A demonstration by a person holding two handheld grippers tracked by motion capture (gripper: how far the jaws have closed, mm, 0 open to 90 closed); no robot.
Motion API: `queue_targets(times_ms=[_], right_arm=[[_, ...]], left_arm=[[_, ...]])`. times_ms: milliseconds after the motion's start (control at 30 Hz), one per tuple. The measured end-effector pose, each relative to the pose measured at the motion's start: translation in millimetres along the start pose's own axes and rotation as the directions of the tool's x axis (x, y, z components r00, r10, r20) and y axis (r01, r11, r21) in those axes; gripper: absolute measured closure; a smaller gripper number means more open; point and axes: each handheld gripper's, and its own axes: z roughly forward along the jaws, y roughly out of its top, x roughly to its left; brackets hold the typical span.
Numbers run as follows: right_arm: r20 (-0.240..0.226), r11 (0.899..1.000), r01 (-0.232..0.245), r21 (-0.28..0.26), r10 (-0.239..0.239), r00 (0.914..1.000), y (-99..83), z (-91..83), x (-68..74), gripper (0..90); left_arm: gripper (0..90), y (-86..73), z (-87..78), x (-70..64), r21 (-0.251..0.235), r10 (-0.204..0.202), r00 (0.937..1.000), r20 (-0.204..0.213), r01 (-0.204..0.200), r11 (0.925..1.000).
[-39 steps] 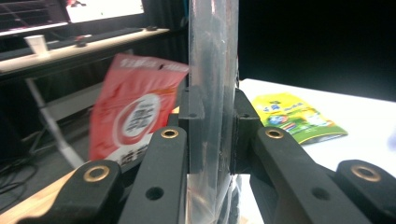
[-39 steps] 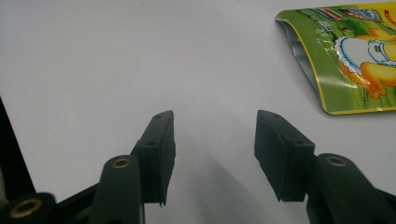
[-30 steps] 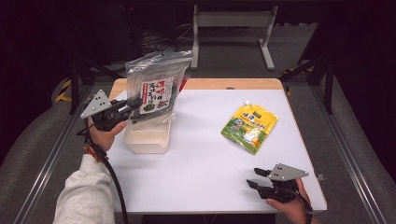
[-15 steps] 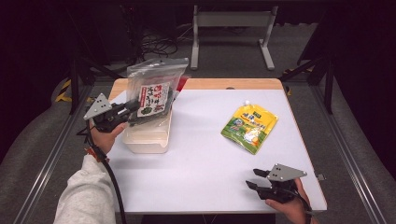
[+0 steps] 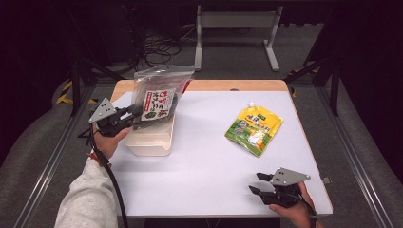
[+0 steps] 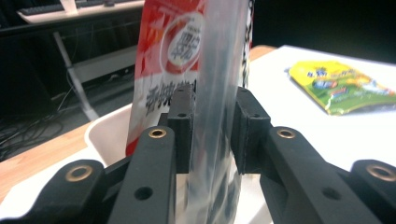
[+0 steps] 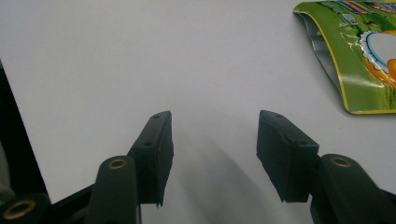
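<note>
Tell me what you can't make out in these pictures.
- High view: the white bin interior, hidden by the seaweed bag.
- Left gripper view: the bag's lower end, behind the left gripper.
- Right gripper view: the green pouch, cut off by the edge.

A lab or recording rig is shown: a white table [image 5: 204, 175] is framed by metal rails [image 5: 45, 166] on a grey floor, dark drapes are hung around it, loose cables [image 5: 161, 45] lie beyond its far edge, and a metal stand [image 5: 235, 21] is placed behind.
</note>
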Motion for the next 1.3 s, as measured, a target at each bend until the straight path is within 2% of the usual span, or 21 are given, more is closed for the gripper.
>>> queue_targets(times_ms=[33,200,333,433,733,1033,1300], right_arm=[[-0.001,1.0,0.0,0.0,0.0,1.0,0.0,0.1,0.1,45.6],[-0.003,1.0,0.002,0.002,-0.002,1.0,0.5,0.8,0.2,45.5],[-0.005,1.0,0.008,0.0,-0.008,1.0,1.5,1.1,0.7,45.5],[-0.005,1.0,0.007,0.0,-0.007,1.0,1.8,1.1,0.5,45.4],[-0.007,1.0,0.01,-0.004,-0.01,0.9999,3.2,1.1,0.6,45.5],[-0.004,1.0,0.009,-0.007,-0.009,1.0,3.6,0.7,-0.3,45.3],[-0.002,1.0,0.007,-0.007,-0.007,1.0,3.8,0.9,-0.8,45.2]], left_arm=[[72.3,-0.6,-1.2,0.2,0.013,0.012,0.9999,-0.003,-0.012,0.9998],[75.1,-3.7,-4.3,2.1,0.044,0.009,1.0,0.003,-0.009,0.999],[75.6,-9.4,-5.7,3.8,0.072,-0.006,0.9998,0.021,0.004,0.9974],[75.6,-11.6,-7.1,5.0,0.081,-0.014,0.9997,0.018,0.013,0.9966],[75.6,-18.4,-8.6,5.0,0.086,-0.025,0.9994,0.023,0.023,0.996],[75.5,-25.3,-9.5,6.9,0.084,-0.054,0.998,0.032,0.051,0.9952],[75.4,-27.2,-9.3,6.7,0.093,-0.059,0.9979,0.028,0.056,0.9941]])
